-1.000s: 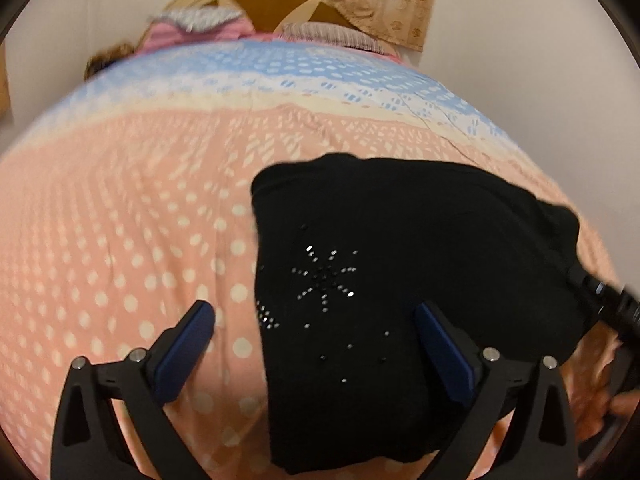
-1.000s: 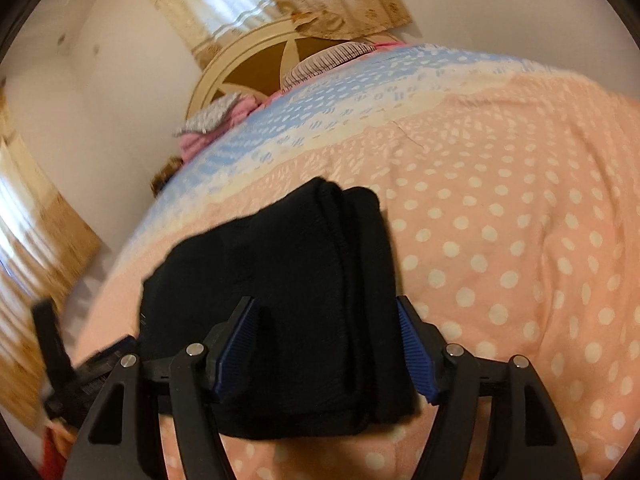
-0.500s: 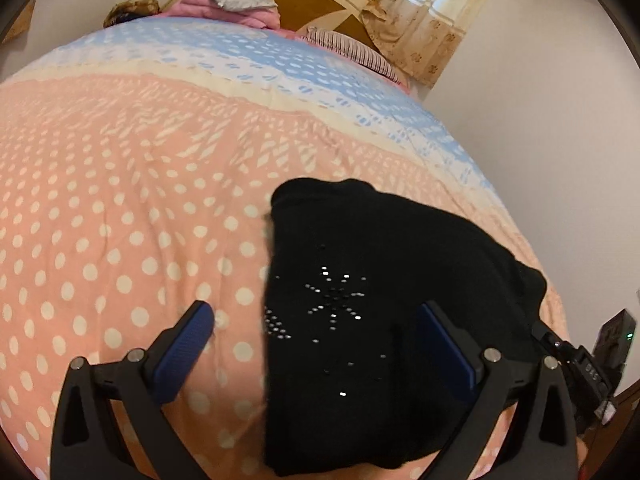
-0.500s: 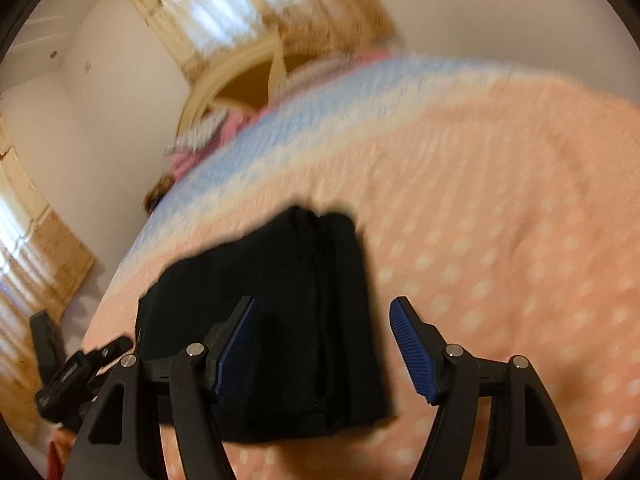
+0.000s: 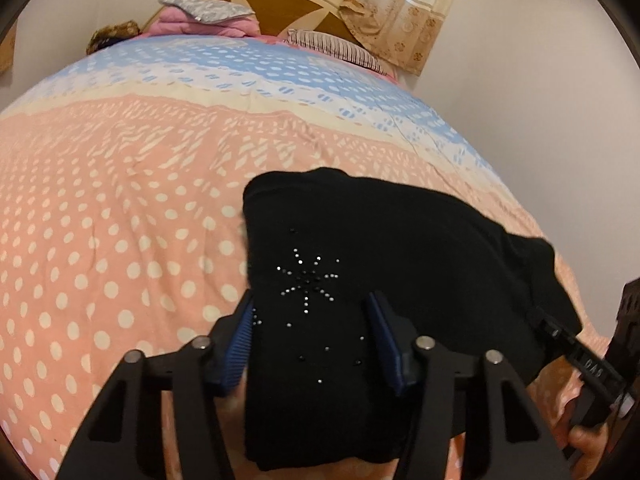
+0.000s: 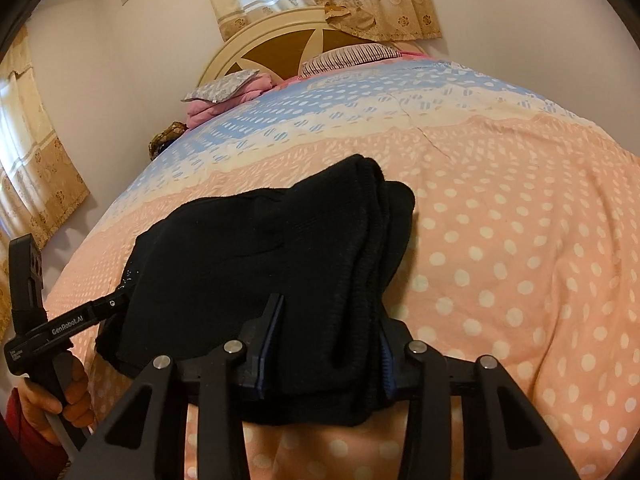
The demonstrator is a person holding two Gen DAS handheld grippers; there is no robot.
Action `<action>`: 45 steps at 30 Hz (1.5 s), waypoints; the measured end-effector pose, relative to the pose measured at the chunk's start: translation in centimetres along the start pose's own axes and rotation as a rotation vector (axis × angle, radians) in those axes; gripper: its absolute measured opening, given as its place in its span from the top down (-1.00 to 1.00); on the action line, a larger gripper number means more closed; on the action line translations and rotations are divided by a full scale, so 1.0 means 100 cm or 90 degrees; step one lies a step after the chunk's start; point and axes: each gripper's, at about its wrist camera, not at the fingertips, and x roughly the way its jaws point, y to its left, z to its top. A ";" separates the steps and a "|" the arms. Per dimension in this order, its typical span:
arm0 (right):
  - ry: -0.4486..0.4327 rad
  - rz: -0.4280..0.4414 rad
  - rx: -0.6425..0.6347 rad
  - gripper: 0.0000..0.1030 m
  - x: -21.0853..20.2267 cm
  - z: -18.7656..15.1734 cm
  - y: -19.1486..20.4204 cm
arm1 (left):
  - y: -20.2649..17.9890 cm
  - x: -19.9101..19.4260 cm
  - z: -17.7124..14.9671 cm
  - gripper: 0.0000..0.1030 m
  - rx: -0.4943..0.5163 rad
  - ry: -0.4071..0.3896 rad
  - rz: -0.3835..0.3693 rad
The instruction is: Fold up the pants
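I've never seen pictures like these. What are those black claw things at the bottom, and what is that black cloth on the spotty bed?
Those claws are grabbers. A person holds one in each hand, and each carries a round-eyed camera looking out along its two fingers. One picture comes from the left gripper, the other from the right gripper. In the right one you can see the person's hand holding the left tool. The black cloth is a pair of folded pants with little sparkly dots, lying on a pink bedspread with white spots. Pillows sit by the headboard. Both grippers are closing, each with an end of the pants between its blue pads.
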 end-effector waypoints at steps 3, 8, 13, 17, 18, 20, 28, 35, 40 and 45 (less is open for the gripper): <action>-0.001 -0.011 -0.008 0.18 0.000 0.000 0.004 | -0.003 0.000 0.001 0.11 0.001 0.001 -0.010; 0.005 0.020 0.049 0.10 0.003 0.000 -0.010 | -0.006 0.003 0.000 -0.02 -0.003 0.001 -0.006; 0.010 0.024 0.049 0.06 0.006 -0.001 -0.011 | -0.019 0.006 0.000 0.01 0.029 0.009 0.035; 0.004 -0.013 -0.015 0.18 0.004 -0.002 0.005 | -0.023 0.004 0.001 0.46 0.047 0.010 0.024; -0.002 -0.018 -0.026 0.23 0.003 -0.002 0.007 | -0.025 0.003 0.002 0.49 0.057 0.007 0.024; -0.012 -0.024 -0.035 0.29 0.001 -0.002 0.010 | -0.030 0.001 0.002 0.52 0.077 0.001 0.033; -0.040 -0.046 -0.060 0.35 -0.007 -0.002 0.020 | -0.031 -0.019 0.006 0.54 0.094 -0.018 0.020; -0.050 -0.016 0.005 0.37 -0.026 0.004 0.023 | -0.032 -0.034 0.007 0.54 0.115 -0.036 -0.009; -0.066 -0.016 -0.029 0.38 -0.040 0.012 0.050 | -0.018 -0.041 0.013 0.54 0.097 -0.038 -0.013; -0.067 -0.003 -0.059 0.38 -0.042 0.018 0.078 | -0.001 -0.048 0.020 0.54 0.080 -0.050 -0.001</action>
